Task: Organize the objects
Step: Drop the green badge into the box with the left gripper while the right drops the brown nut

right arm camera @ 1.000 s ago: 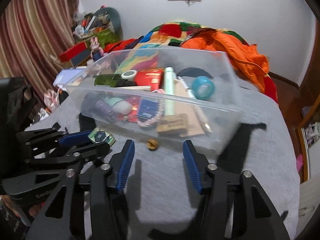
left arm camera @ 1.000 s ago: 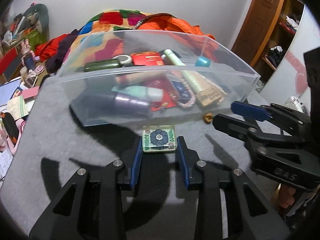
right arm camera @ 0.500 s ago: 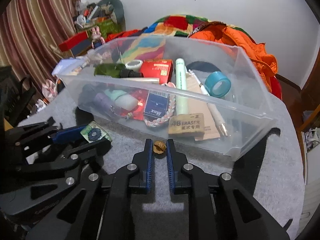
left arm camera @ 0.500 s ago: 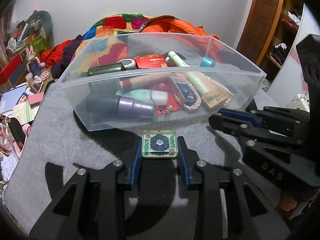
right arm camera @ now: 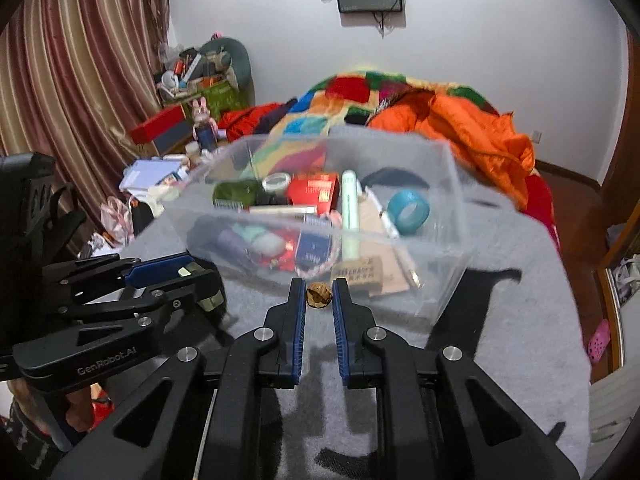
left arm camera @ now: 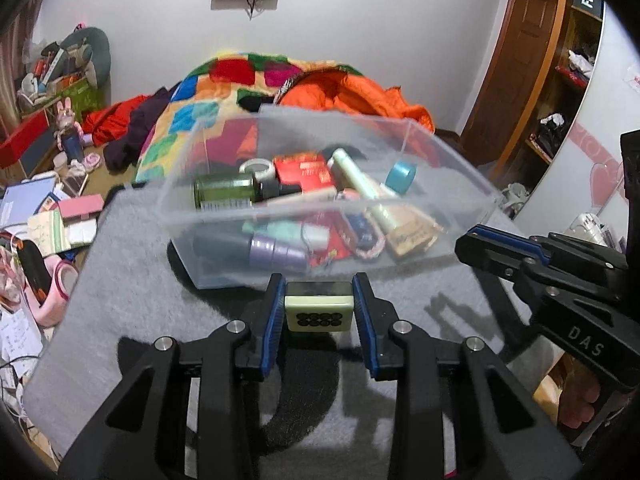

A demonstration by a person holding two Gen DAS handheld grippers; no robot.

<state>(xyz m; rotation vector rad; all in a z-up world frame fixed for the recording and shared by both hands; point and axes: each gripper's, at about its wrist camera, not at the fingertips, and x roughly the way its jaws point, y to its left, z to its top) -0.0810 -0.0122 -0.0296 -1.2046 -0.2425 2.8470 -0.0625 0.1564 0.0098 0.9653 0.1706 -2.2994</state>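
Note:
My left gripper [left arm camera: 319,304] is shut on a small square pale-green block [left arm camera: 319,312], lifted and tilted so its edge faces the camera; it also shows in the right wrist view [right arm camera: 200,280]. My right gripper [right arm camera: 319,298] is shut on a small brown ball [right arm camera: 319,297] held above the grey mat, just in front of the clear plastic bin [right arm camera: 452,272]. The bin [left arm camera: 472,184] holds several items: a green bottle [left arm camera: 224,191], a red box [left arm camera: 306,168], a blue tape roll [right arm camera: 408,212], a purple cup [left arm camera: 276,254].
The grey mat [left arm camera: 132,276] covers the table. Clutter of boxes and papers [left arm camera: 60,216] lies left of it. A bed with a colourful quilt and orange jacket [right arm camera: 472,132] is behind the bin. A wooden door and shelves [left arm camera: 532,80] stand right.
My left gripper closed on the block and lifted it, tilting it up. My right gripper closed on the brown ball and raised it. Both moved up and back from the bin.

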